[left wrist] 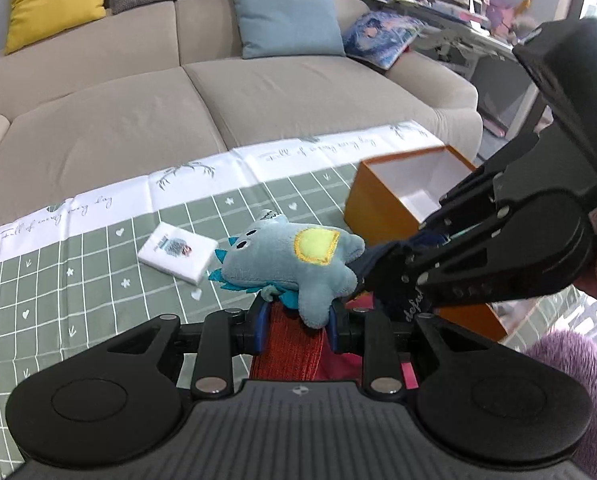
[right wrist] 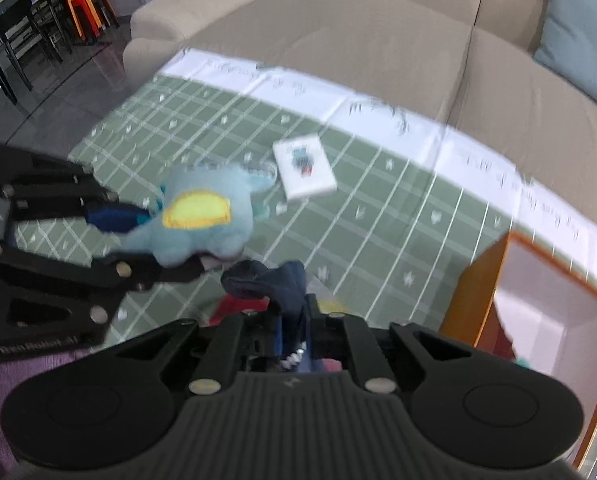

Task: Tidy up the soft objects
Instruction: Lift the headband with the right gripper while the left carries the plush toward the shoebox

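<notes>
Plush blue, the dinosaur [left wrist: 294, 264] hangs in our left gripper [left wrist: 296, 322], jaws pinched on its lower edge, above the green cloth [left wrist: 78, 280]. Our right gripper [right wrist: 292, 320] is pressed together on a navy sock [right wrist: 274, 284], its tip almost touching the toy. From the left camera the orange box [left wrist: 382, 200] sits at two o'clock, open and seemingly empty; a white card [left wrist: 176, 252] lies at ten o'clock. We judge both loads are headed for the box. To do it well, we carry one at a time, keep the tools from tangling, and let go low inside the walls.
</notes>
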A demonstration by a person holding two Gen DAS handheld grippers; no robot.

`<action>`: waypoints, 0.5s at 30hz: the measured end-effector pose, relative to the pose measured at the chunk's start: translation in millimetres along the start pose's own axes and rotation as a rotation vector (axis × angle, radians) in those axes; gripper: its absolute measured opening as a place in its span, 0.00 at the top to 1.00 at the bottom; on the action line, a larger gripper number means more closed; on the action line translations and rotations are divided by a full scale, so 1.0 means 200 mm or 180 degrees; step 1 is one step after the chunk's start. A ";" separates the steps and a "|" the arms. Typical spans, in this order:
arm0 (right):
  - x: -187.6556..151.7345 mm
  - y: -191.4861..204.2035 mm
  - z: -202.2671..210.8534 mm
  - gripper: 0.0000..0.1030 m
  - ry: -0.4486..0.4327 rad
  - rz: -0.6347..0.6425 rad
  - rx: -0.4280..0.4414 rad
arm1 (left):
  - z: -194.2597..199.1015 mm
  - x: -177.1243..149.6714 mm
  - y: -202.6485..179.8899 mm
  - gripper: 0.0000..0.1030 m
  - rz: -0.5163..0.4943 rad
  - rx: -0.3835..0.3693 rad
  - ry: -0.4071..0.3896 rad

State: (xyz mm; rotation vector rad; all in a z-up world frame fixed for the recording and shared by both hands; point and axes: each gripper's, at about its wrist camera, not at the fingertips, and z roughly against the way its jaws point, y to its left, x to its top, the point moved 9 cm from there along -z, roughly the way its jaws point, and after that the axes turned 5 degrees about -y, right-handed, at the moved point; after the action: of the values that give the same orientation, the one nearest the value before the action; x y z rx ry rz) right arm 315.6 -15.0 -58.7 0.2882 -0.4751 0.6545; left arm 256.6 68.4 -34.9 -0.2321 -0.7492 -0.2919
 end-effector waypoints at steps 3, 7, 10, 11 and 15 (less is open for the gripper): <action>-0.11 0.01 -0.01 0.86 0.0061 -0.0056 -0.0007 | 0.00 -0.04 -0.04 0.70 0.0002 -0.0030 0.0055; -0.22 0.01 -0.01 0.75 0.0068 -0.0136 -0.0016 | 0.01 -0.09 -0.09 0.70 -0.0005 -0.0054 0.0096; -0.29 0.01 -0.03 0.85 0.0093 -0.0223 0.0004 | 0.01 -0.13 -0.13 0.70 0.0003 -0.0074 0.0129; -0.32 0.00 -0.04 0.93 0.0085 -0.0257 0.0014 | 0.01 -0.14 -0.14 0.70 0.0001 -0.0077 0.0142; -0.36 -0.01 -0.04 0.98 0.0009 -0.0410 0.0029 | -0.01 -0.17 -0.17 0.70 -0.0006 -0.0053 0.0199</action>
State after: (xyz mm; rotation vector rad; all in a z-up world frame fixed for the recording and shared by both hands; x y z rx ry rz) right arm 269.4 -50.5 -101.7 0.3236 -0.4470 0.5316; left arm 221.5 41.5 -56.5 -0.2371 -0.6853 -0.3061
